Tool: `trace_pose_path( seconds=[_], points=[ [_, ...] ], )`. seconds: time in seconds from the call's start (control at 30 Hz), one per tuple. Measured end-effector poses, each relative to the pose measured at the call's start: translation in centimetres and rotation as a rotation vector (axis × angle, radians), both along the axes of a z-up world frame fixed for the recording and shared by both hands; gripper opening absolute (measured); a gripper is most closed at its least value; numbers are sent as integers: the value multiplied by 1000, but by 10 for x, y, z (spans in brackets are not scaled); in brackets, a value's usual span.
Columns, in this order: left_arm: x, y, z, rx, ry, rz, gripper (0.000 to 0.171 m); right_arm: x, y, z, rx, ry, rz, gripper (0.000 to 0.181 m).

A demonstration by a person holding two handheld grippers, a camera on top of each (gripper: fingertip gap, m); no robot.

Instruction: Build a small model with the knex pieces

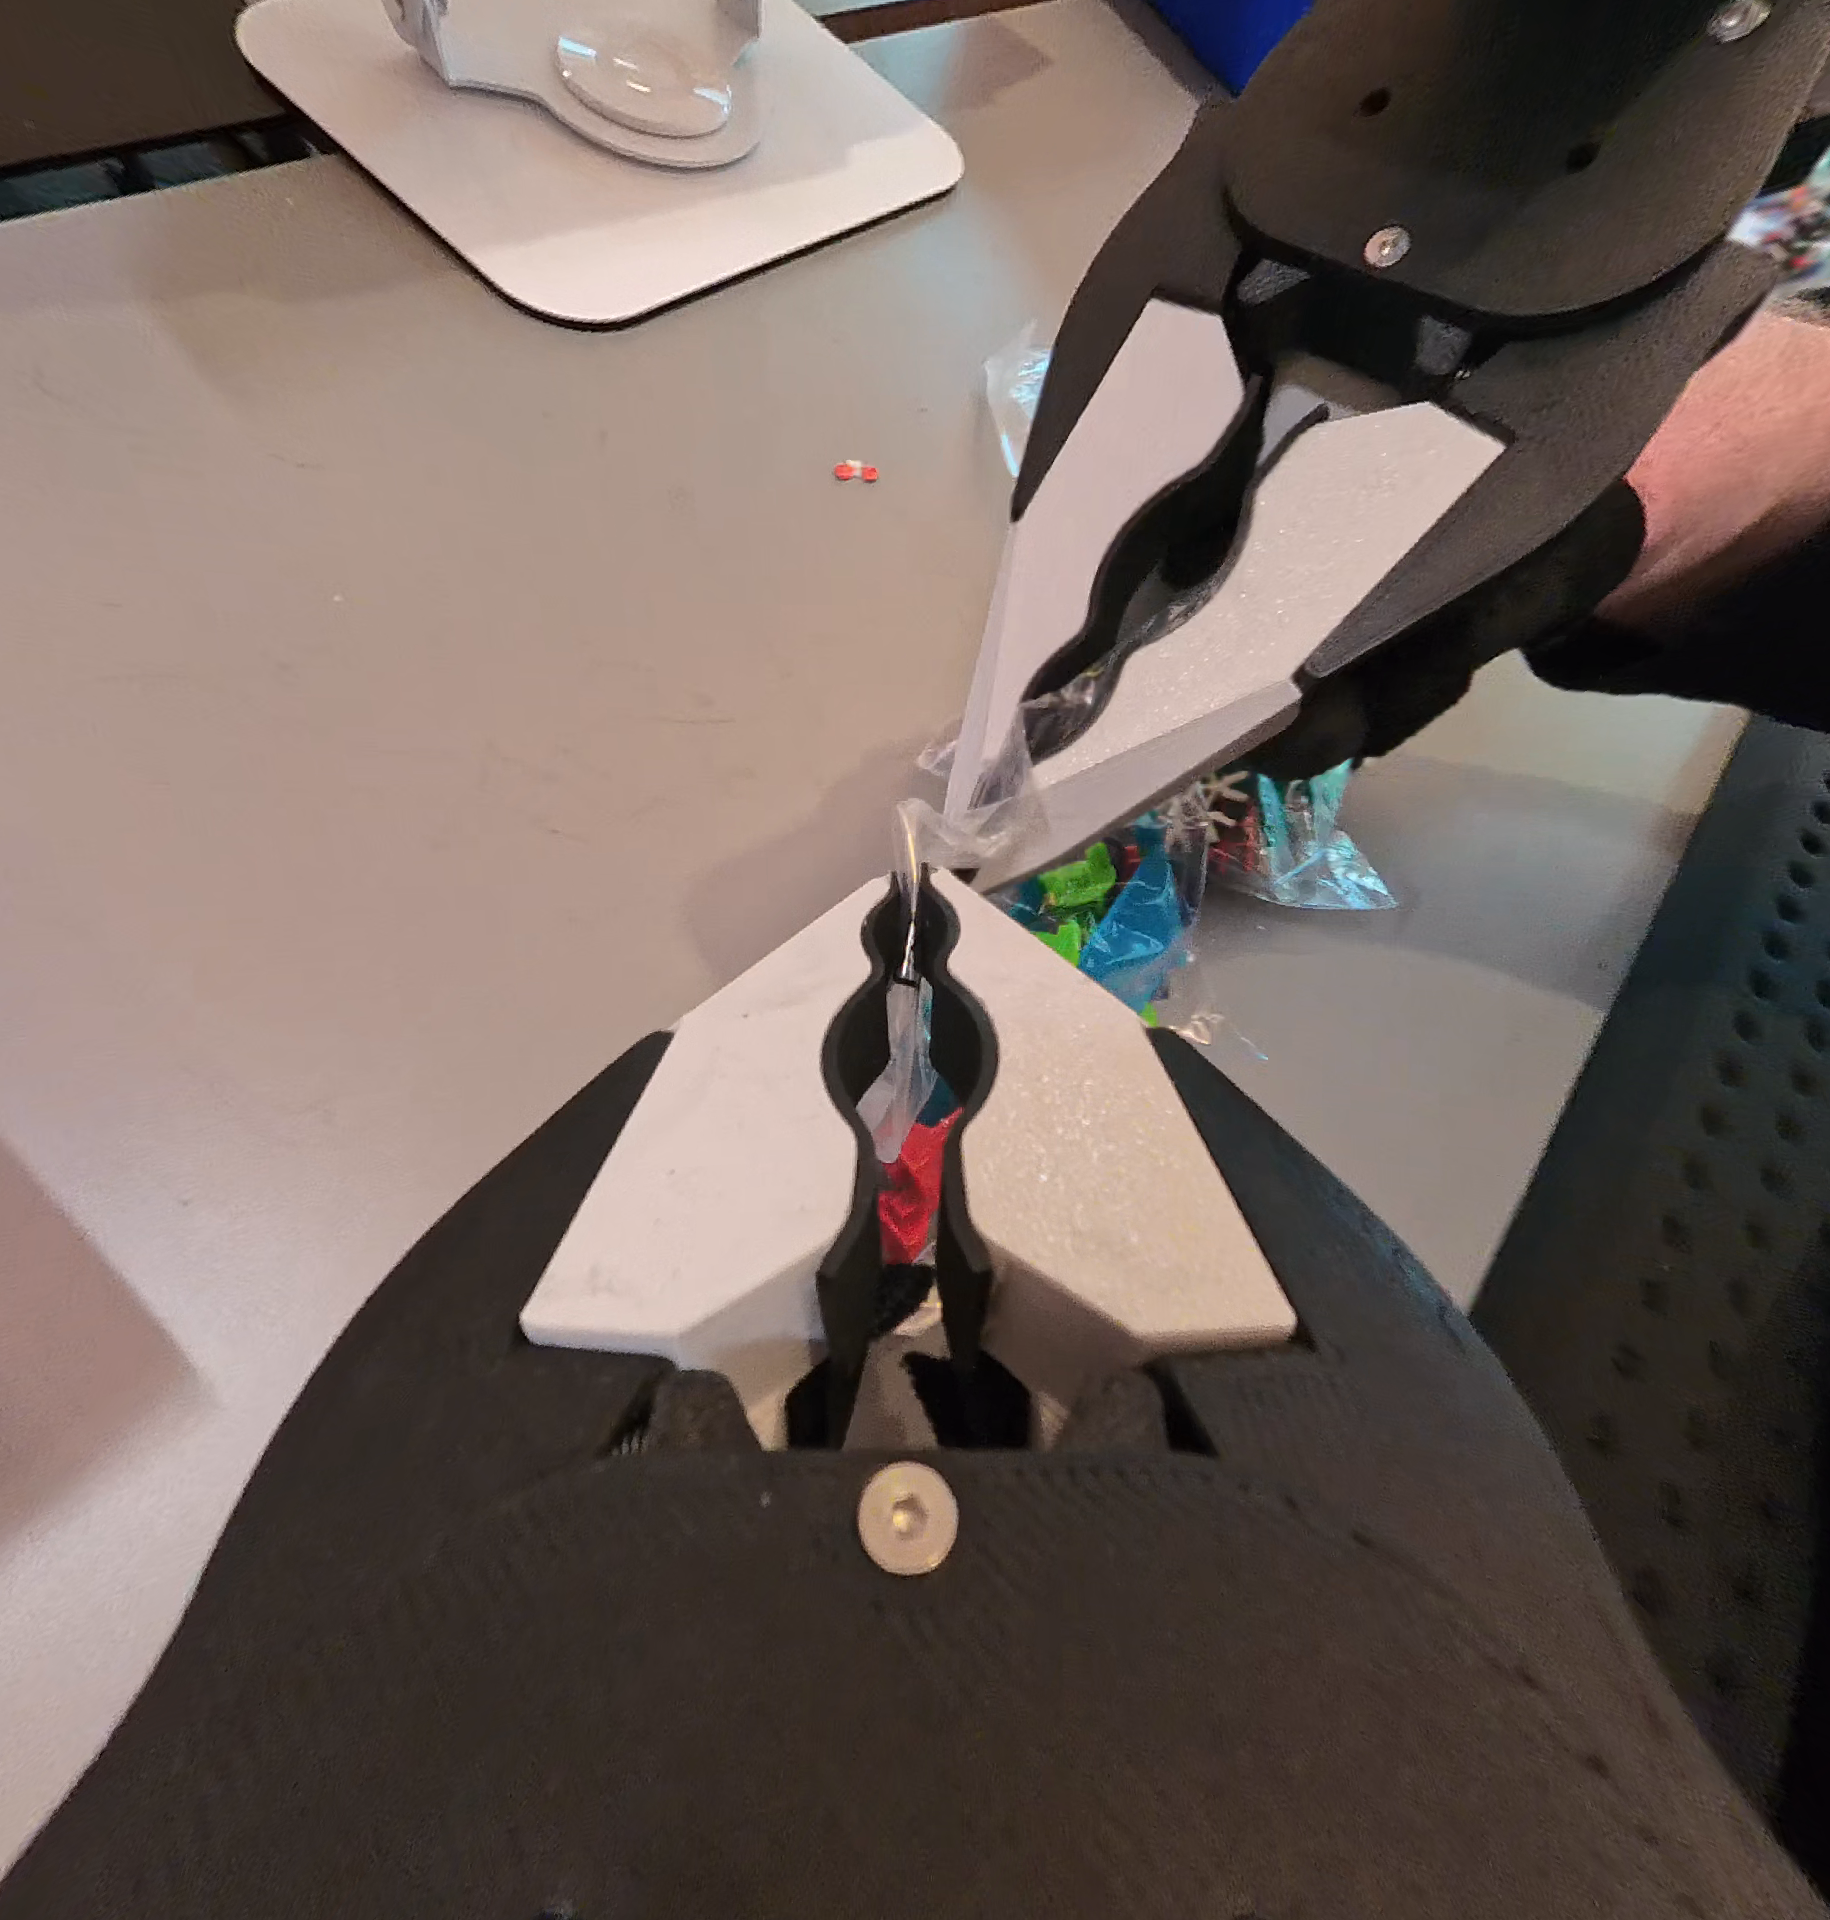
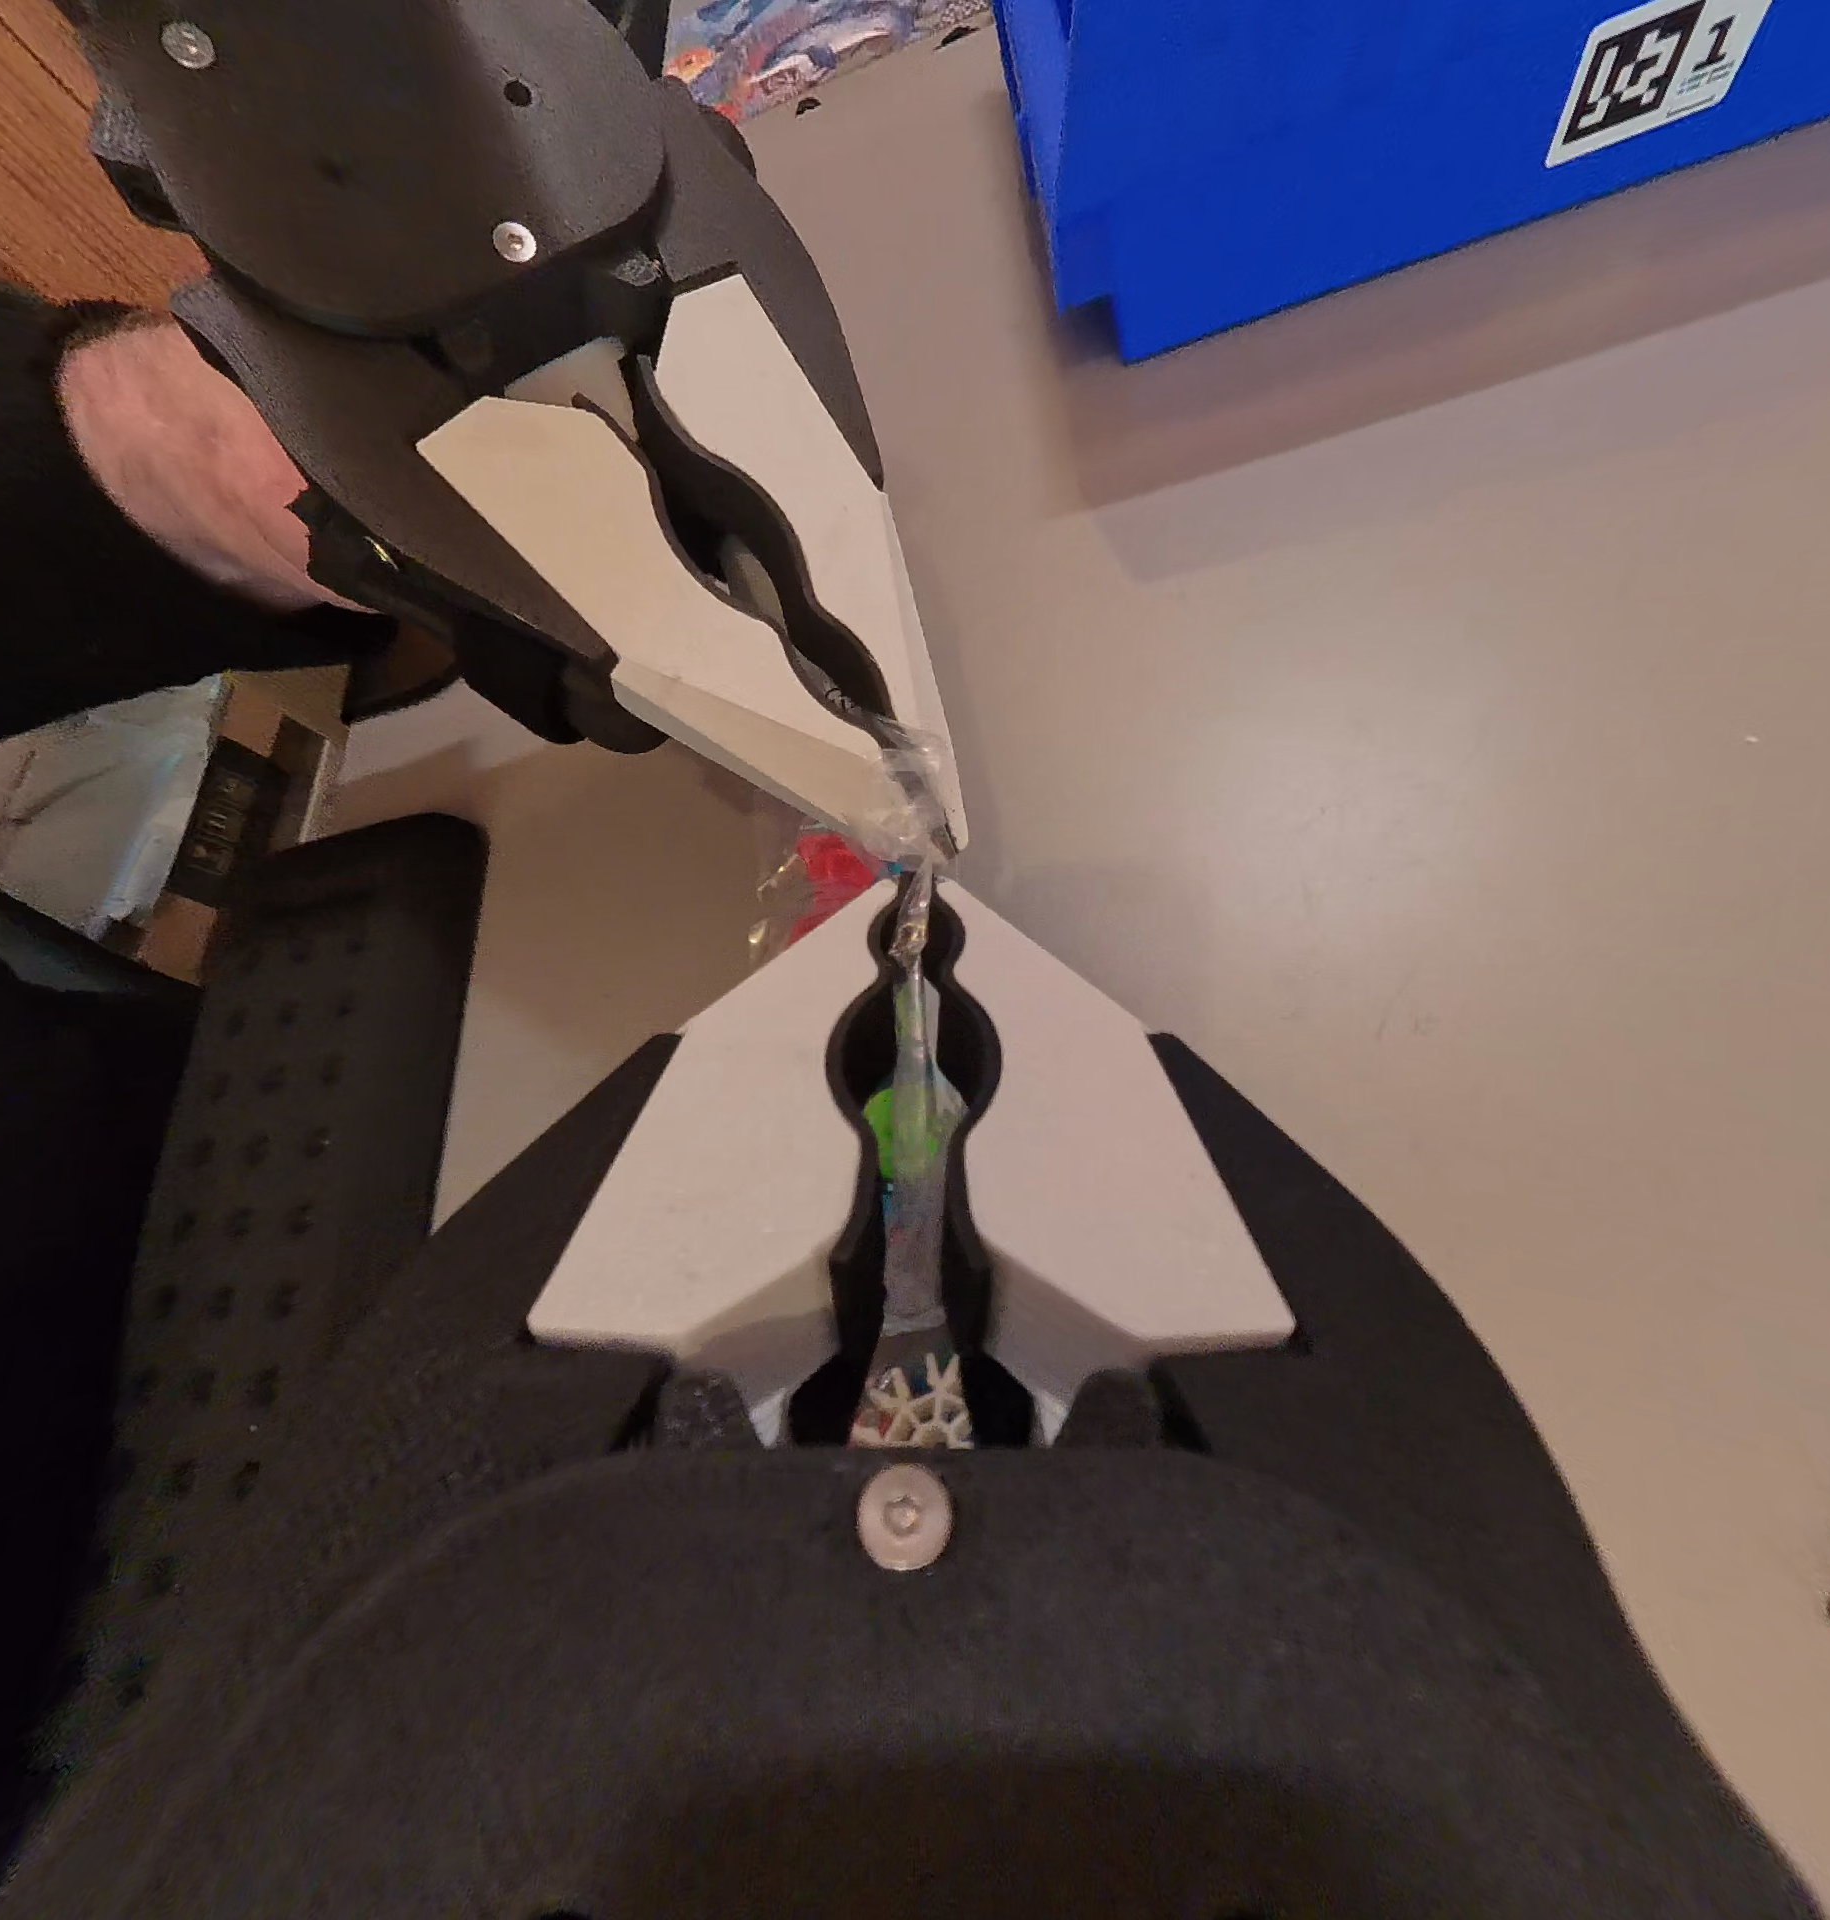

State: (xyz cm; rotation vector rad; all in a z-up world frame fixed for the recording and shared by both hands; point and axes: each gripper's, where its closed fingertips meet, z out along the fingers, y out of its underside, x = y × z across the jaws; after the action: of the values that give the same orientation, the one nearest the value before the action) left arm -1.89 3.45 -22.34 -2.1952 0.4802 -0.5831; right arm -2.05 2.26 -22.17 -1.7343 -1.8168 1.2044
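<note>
A clear plastic bag [image 1: 1150, 925] of small coloured plastic pieces, green, blue, red and white, hangs just above the grey table [image 1: 423, 623]. My left gripper [image 1: 913, 896] is shut on the bag's top edge. My right gripper [image 1: 978, 831] comes in from the upper right, shut on the same edge right beside it, tips almost touching. In the right wrist view my right gripper [image 2: 916, 902] pinches the bag film [image 2: 913, 1049], with green pieces showing between its fingers. The left gripper [image 2: 926, 821] comes in there from the upper left, held by a gloved hand [image 2: 163, 499].
A white square base [image 1: 620, 197] with a clear stand sits at the table's far left. A blue bin [image 2: 1410, 145] with a label stands at the far right. Small red pieces [image 1: 855, 473] lie loose on the table. A black perforated chair [image 1: 1721, 1143] is at the table's near edge. Less than 4 cm separates the two grippers' tips. Left tips and right tips are each some 30 cm from the white square base [image 1: 620, 197].
</note>
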Motion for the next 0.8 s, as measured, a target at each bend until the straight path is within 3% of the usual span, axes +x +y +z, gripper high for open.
trace_pose_path(
  seconds=[0.33, 0.8],
  points=[
    [-17, 28, -20, -5, 60, 231, 0, -12, 13, -15, 75, -33, -98, 0],
    [-35, 53, -42, -21, 118, 339, 0, -24, 6, -30, 194, -59, -6, 0]
  ],
)
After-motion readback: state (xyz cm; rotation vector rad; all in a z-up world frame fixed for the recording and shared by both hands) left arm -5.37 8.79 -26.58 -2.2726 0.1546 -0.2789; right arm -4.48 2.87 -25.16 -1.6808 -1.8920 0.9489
